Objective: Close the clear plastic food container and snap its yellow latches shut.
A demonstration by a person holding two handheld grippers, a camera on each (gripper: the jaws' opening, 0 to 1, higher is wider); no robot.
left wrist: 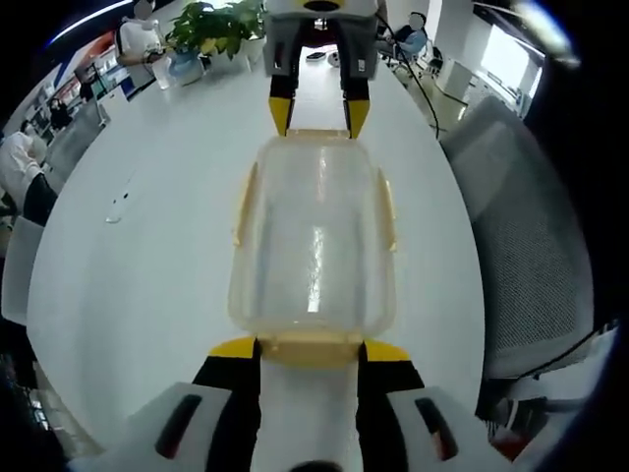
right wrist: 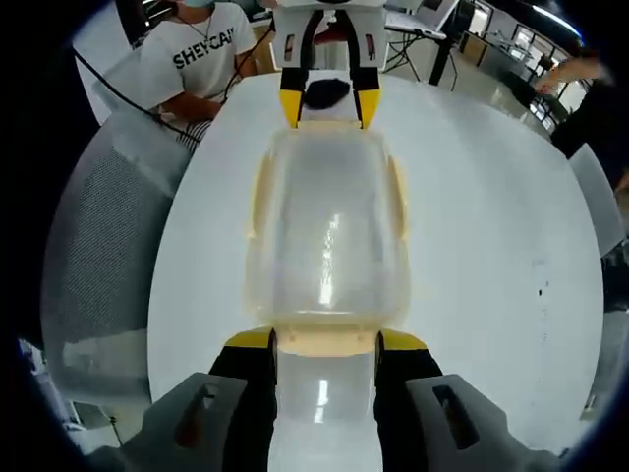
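Grippers [left wrist: 310, 349] [right wrist: 325, 341] bracket container [left wrist: 313, 251] — table [left wrist: 157, 256] bare.

Bright, even indoor light. Glare streaks the clear container [left wrist: 313, 246] lid at centre. Fisheye bending and blur grow toward the edges.

Left gripper [left wrist: 310, 350]: two black jaws with yellow tips, rising from pale grey rounded housings, each housing bearing a dark oblong slot edged in red. Seen from across the table, the same tool shows a light grey body, dark jaw arms and yellow wedge-shaped tips.

Right gripper [right wrist: 325, 340]: the same build, with black jaws, yellow tips, and grey moulded shoulders with dark slots. From the other side it shows a white-grey body, dark grey arms with small slots, and yellow pointed ends.
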